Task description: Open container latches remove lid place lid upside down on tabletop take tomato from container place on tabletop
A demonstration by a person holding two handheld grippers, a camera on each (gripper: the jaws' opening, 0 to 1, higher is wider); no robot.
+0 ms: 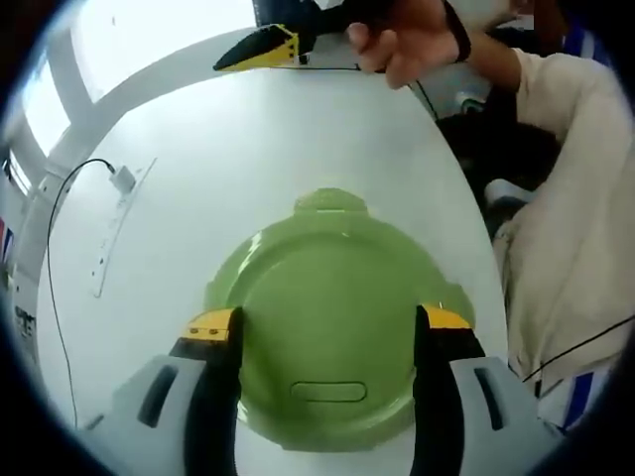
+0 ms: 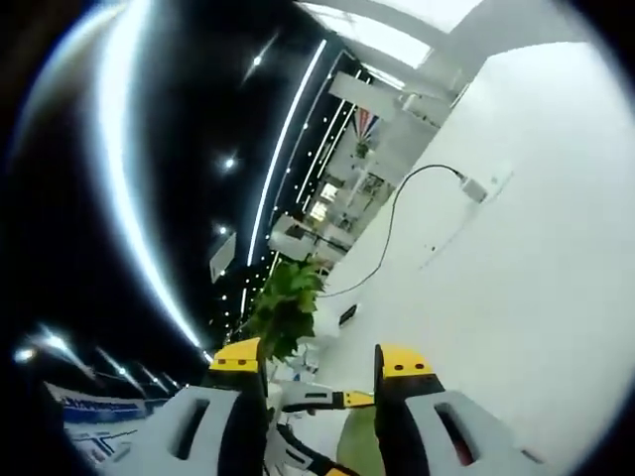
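Note:
A round green container point(image 1: 327, 268) stands on the white table point(image 1: 228, 149) with its lid on, so its inside is hidden. One latch tab point(image 1: 330, 201) sticks out at the far rim, and an oval recess point(image 1: 328, 391) marks the lid's near side. My left gripper point(image 1: 329, 319) hovers open above the lid, one jaw over each side. A person's hand point(image 1: 407, 40) holds my right gripper point(image 1: 260, 48) at the table's far edge. In the right gripper view, the right gripper point(image 2: 322, 357) is open and empty, tilted along the table, with a sliver of the green container point(image 2: 357, 436) low between its jaws.
A black cable with a white plug point(image 1: 122, 178) lies on the table to the left; the same plug point(image 2: 474, 186) shows in the right gripper view. A person's light sleeve point(image 1: 585, 228) borders the table at the right. A leafy plant point(image 2: 288, 302) stands beyond the table.

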